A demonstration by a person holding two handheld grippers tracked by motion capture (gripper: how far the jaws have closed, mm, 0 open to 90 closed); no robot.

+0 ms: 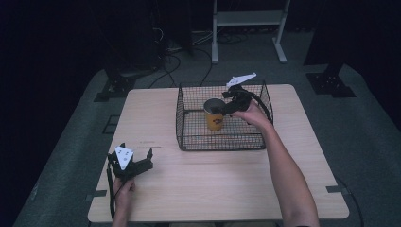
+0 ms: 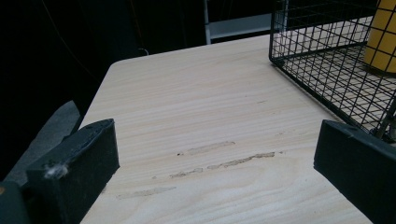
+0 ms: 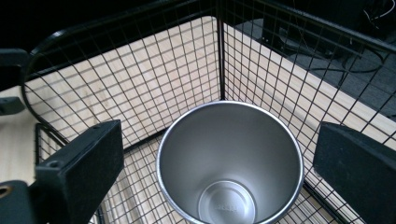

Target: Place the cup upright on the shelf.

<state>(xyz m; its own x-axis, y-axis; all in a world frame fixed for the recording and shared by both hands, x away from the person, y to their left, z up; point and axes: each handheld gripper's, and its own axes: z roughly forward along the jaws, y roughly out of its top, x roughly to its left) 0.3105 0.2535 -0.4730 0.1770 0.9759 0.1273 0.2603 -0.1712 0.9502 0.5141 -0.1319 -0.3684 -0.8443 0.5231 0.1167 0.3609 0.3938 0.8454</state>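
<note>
Now right gripper [image 1: 226,100] hovering over yellow steel cup [image 1: 214,115] in wire basket [image 1: 189,142], fingers wide open, holding nothing; centre rim betw. fingers before closing.

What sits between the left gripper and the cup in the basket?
In the high view, bare tabletop, then the wire basket's near-left wall, separate the left gripper from the cup.

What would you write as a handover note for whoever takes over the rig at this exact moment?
Right gripper: open, jaws either side of the yellow cup's rim, not clamped.
Left gripper: open, holding nothing, low over the table near its front left corner.
Cup: upright and empty inside the black wire basket.
Done: cup stands in the basket.
Left: I cannot tell whether the cup is being released or about to be gripped; confirm, then close on it or withdraw.
</note>
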